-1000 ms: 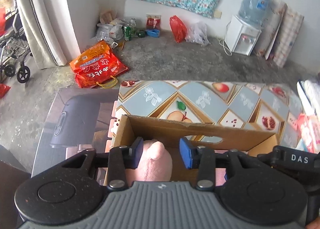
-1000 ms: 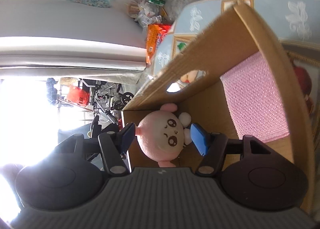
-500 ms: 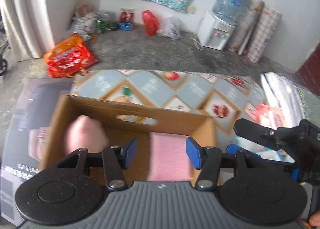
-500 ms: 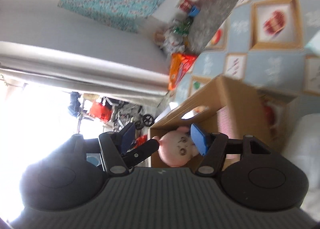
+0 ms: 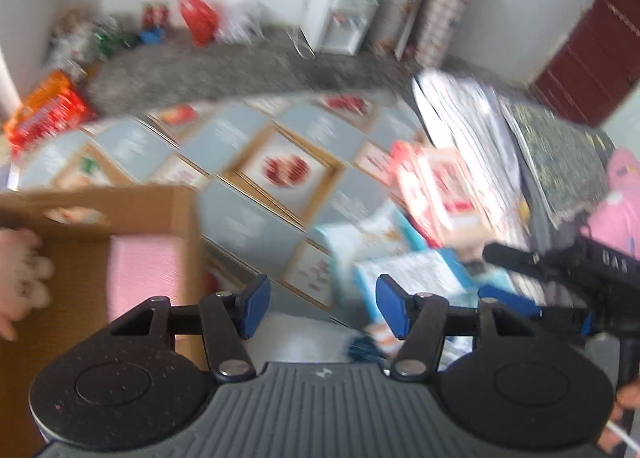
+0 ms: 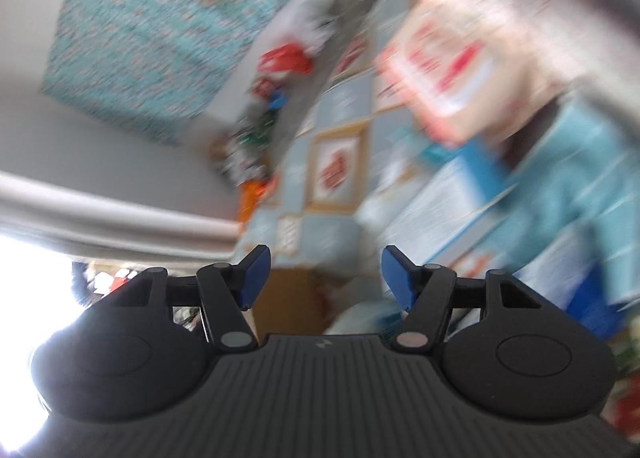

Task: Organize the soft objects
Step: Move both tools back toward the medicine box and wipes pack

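Heavily blurred view past the right gripper (image 6: pixel 326 274), its blue-padded jaws spread with nothing between them, toward a blue-and-tan patterned tablecloth (image 6: pixel 340 146), a brown cardboard box (image 6: pixel 292 298) and a teal floral wall hanging (image 6: pixel 160 30).

**Cardboard, cloth and plastic**

The box (image 5: pixel 180 218) is plain matt brown cardboard. A ribbed pink cloth (image 5: pixel 144 278) lies inside beside a fuzzy pink plush toy (image 5: pixel 20 278). The tablecloth (image 5: pixel 256 186) looks smooth and printed. The floor (image 5: pixel 240 70) is rough grey.
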`<state>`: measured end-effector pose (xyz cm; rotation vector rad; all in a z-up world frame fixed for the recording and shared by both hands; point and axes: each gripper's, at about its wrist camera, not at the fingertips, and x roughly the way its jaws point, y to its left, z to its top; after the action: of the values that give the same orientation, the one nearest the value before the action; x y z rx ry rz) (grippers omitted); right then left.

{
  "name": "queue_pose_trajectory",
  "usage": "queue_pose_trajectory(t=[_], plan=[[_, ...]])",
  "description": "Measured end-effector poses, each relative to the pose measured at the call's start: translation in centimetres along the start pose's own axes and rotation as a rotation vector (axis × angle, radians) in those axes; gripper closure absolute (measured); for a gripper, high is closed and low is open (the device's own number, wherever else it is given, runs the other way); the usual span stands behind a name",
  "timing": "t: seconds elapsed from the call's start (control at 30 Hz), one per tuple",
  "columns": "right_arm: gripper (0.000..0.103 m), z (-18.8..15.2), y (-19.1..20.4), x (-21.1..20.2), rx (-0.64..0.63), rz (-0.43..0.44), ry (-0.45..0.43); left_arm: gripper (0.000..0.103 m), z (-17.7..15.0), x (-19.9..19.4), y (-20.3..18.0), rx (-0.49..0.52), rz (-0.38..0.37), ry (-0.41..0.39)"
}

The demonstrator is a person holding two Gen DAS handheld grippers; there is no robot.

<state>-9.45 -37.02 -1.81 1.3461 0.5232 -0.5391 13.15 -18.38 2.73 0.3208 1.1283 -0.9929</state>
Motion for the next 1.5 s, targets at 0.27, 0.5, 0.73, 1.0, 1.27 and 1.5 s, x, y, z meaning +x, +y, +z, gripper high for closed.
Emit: queue_pose_trajectory(t=[0.27, 0.5, 0.73, 1.0, 1.27, 1.5], plan=[[0.041, 6.0, -5.0, 3.1, -0.031, -0.157, 0.073, 0.044, 0.1, 7.7, -5.0, 0.019, -0.026, 0.137], [0.041, 6.9, -5.5, 7.0, -0.076, -0.182, 0.197, 0.043, 1.1, 12.3, -5.0, -0.082, -0.003, 0.223], [0.064, 6.4, -4.2, 6.5, -0.167, -0.151, 0.231, 0.047, 0.4, 13.0, -6.4, -0.108, -0.022, 0.26], [0.062, 8.7, -5.0, 5.2, -0.229, -0.189, 0.185, 0.05, -2.3, 9.8, -10.3, -0.071, -0.235, 0.311], [0.062, 7.9, -7.1, 1.2, -0.032, -0.075, 0.15, 0.048, -2.6, 7.7, -11.0, 0.167, -0.071, 0.181], [0.062, 2.7, -7.6, 3.2, 0.173, -0.015, 0.25, 0.048, 0.9, 10.6, -5.6, 0.015, 0.033, 0.191]])
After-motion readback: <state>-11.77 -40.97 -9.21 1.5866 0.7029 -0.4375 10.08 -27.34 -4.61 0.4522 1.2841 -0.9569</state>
